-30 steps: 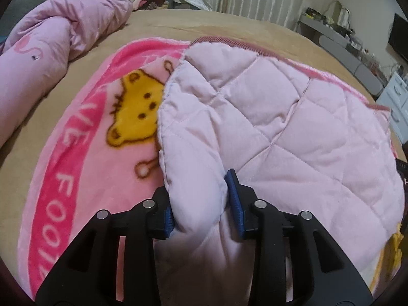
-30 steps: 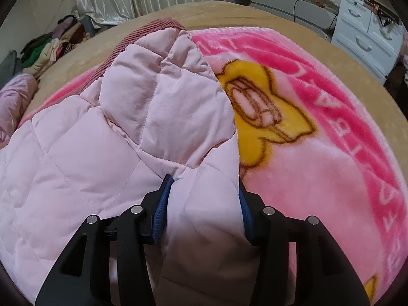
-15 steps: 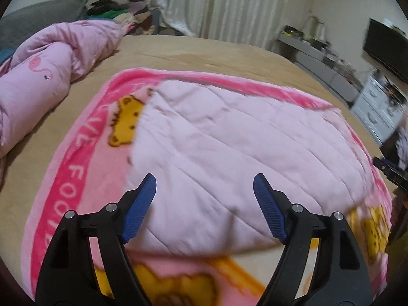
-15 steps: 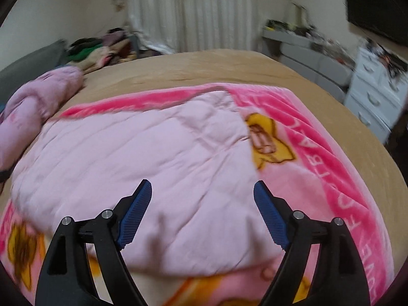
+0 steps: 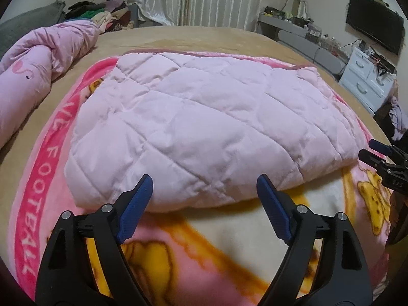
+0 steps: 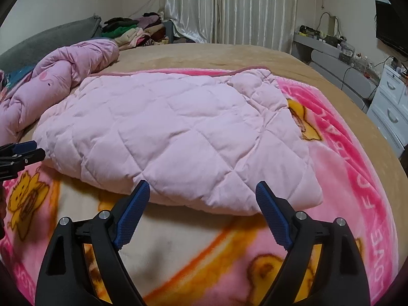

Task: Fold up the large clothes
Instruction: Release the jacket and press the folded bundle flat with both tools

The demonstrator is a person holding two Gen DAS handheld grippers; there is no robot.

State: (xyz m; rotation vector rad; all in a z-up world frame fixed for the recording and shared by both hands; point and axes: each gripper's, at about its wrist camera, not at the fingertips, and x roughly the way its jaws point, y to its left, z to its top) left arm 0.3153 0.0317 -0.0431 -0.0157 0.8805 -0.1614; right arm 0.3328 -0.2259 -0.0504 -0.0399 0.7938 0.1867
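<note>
A pale pink quilted garment lies folded flat on a pink cartoon blanket on the bed; it also shows in the right wrist view. My left gripper is open and empty, just short of the garment's near edge. My right gripper is open and empty, also just short of the near edge. The right gripper shows at the right border of the left wrist view. The left gripper shows at the left border of the right wrist view.
A bunched pink duvet lies at the left of the tan bed. A pile of clothes sits at the far left corner. White drawers, a grey bench and a wall TV stand to the right.
Both grippers let go of the pink garment, opened wide and pulled back toward me. The garment now lies flat and folded on the blanket.
</note>
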